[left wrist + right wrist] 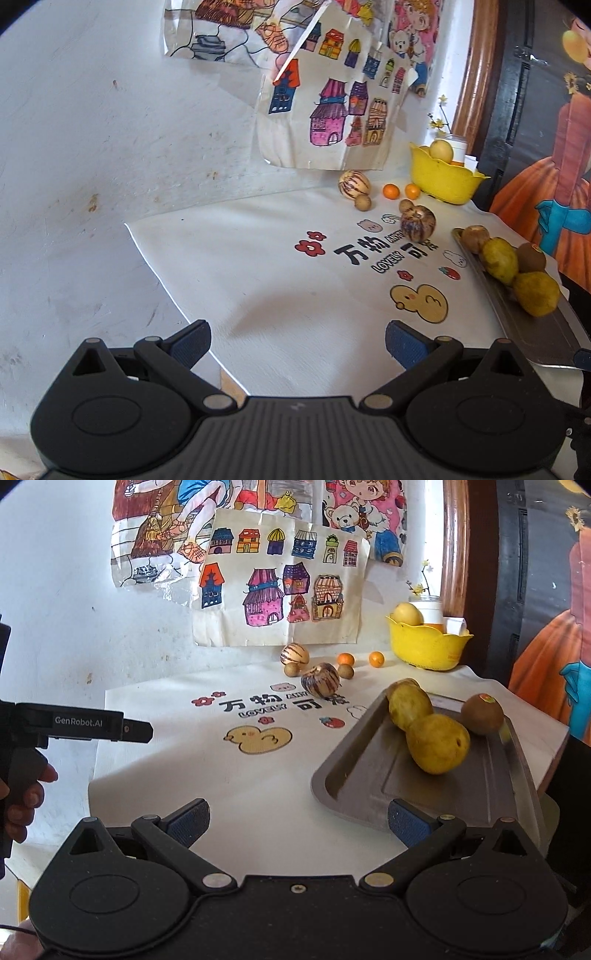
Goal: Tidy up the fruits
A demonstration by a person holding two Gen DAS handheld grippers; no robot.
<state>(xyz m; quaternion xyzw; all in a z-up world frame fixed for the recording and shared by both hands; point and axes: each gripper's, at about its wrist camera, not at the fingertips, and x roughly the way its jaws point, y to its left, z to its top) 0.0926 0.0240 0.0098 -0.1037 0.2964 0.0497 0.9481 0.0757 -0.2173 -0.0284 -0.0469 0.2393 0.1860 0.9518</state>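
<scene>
On the right side of the tabletop [155, 686], near us, we see a grey metal tray [369, 775] lying on the white printed cloth [258, 786]. It holds two yellow-green pears [437, 744] touching each other, a brown kiwi [482, 714] with a small sticker just right of them, and another brownish fruit [475, 237] at the tray's far end, partly hidden in the right wrist view.

Farther back on the cloth, a dark striped round fruit [320, 679] sits by the printed lettering. Behind it, near the wall, lies a paler striped fruit [294, 654] with a small brown fruit [291, 669] just beside it; a second small brown fruit [346, 671] and two small oranges [345, 659] lie to the right, loose and apart from one another.

At the far right stands a yellow bowl [424, 646] with a pale yellow fruit [407, 614] inside, and a white cup [430, 610] behind it.

The left gripper [297, 345] hovers over the near left part of the cloth — its blue-padded fingers [190, 343] are spread wide, holding nothing. The right gripper [297, 821] hangs by the tray's near edge, fingers [408, 823] likewise spread and empty — the right one overlaps the tray's near rim in the view.

Children's drawings [280, 590] of houses hang on the wall behind.
</scene>
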